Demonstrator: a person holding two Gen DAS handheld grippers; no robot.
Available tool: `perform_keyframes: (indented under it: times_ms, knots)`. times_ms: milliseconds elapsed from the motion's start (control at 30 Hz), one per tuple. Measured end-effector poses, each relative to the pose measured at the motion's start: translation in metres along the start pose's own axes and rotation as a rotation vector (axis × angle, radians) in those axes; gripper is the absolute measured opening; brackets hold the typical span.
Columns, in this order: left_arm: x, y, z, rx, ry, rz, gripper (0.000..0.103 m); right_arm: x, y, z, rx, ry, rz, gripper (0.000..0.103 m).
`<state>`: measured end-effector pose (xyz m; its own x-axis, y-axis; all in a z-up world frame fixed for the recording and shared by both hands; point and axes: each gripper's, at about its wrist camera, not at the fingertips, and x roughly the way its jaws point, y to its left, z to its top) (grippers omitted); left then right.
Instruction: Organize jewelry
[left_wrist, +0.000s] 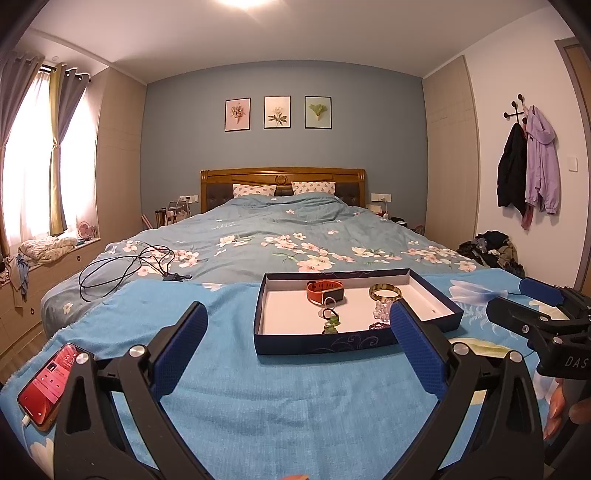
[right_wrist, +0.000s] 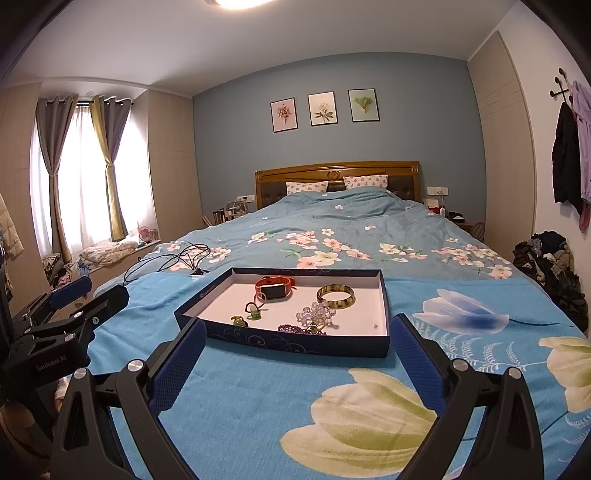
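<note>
A shallow dark blue tray with a white floor lies on the blue towel at the foot of the bed. In it are an orange-strapped watch, a green-gold bangle, a clear crystal bracelet, small green rings and a dark purple bead string. My left gripper hovers open, short of the tray's near wall. My right gripper is open too, its blue pads wide apart before the tray.
A phone with a red screen lies at the towel's left edge. A black cable coils on the duvet beyond. The other gripper shows at the right edge and at the left edge. Clothes pile on the floor.
</note>
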<state>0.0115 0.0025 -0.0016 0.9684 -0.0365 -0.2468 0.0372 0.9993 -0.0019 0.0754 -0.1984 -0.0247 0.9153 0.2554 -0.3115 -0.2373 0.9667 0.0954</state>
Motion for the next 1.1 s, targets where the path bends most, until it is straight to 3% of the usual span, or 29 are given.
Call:
perform_keyframes:
  times_ms: [1100]
  knots:
    - [0.0027,-0.0021,-0.0001,0.002,0.01,0.005,0.097,0.0025,0.0009,-0.0013,0.009,0.001,0.002,0.096]
